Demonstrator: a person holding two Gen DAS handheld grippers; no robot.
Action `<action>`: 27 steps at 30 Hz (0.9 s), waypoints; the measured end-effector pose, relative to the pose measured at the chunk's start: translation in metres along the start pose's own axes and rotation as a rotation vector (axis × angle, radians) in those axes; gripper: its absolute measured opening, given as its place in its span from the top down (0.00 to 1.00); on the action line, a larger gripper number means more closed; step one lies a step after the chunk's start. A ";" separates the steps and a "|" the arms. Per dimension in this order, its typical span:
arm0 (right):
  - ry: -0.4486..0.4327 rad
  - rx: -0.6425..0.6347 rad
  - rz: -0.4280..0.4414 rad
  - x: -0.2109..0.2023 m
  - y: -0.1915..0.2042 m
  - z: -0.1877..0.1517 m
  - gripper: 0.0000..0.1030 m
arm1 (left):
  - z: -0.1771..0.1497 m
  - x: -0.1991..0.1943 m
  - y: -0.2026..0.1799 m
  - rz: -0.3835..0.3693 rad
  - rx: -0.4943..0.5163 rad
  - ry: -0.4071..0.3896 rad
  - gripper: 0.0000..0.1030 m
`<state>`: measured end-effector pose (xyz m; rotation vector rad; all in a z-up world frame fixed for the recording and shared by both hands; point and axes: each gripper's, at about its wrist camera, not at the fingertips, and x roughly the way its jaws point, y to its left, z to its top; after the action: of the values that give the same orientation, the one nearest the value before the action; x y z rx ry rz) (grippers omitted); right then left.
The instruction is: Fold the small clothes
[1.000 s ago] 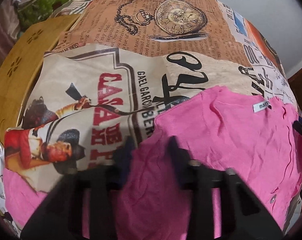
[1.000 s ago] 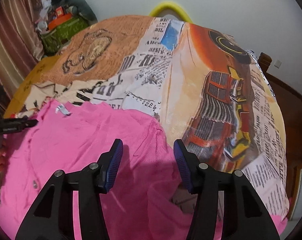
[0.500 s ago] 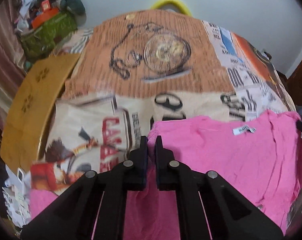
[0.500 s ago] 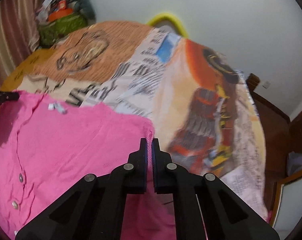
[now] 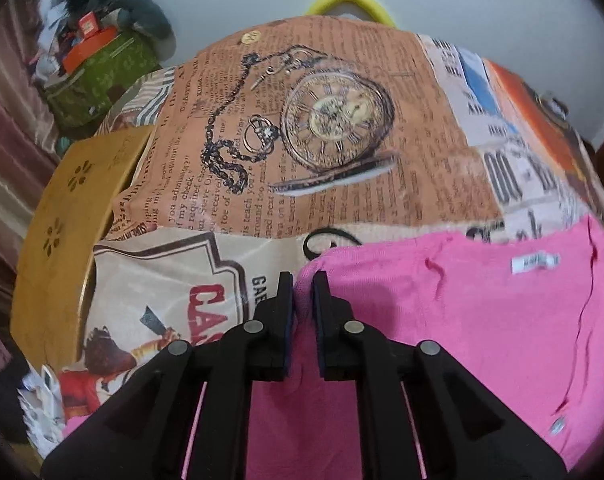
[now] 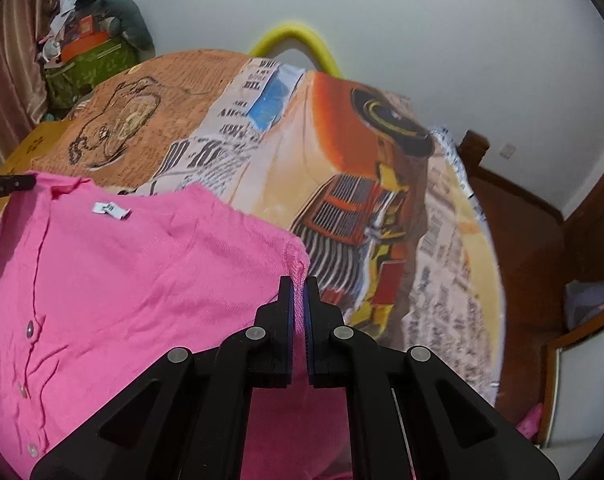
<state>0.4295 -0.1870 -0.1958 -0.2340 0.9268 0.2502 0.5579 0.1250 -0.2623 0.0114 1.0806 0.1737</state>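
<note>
A home bedroom: patterned bedspread (image 5: 342, 184), curtain (image 6: 14, 64), cluttered boxes (image 5: 102, 64).

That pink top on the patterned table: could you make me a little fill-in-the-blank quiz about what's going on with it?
1. The garment pinched by both grippers is coloured ____.
2. The right gripper is shut on the garment's ____ corner, as its own camera sees it.
3. The tablecloth beyond the left gripper shows a printed pocket ____.
4. The small label near the collar is ____.

Missing words: pink; right; watch; white
</note>
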 end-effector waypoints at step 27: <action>-0.098 -0.035 0.214 -0.096 0.128 -0.033 0.41 | -0.187 -0.105 0.218 -0.037 -0.354 0.048 0.30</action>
<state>0.3091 -0.0867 -0.1488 -0.1534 0.8511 0.4716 0.3157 0.3104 -0.2377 -0.3315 1.0853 0.3312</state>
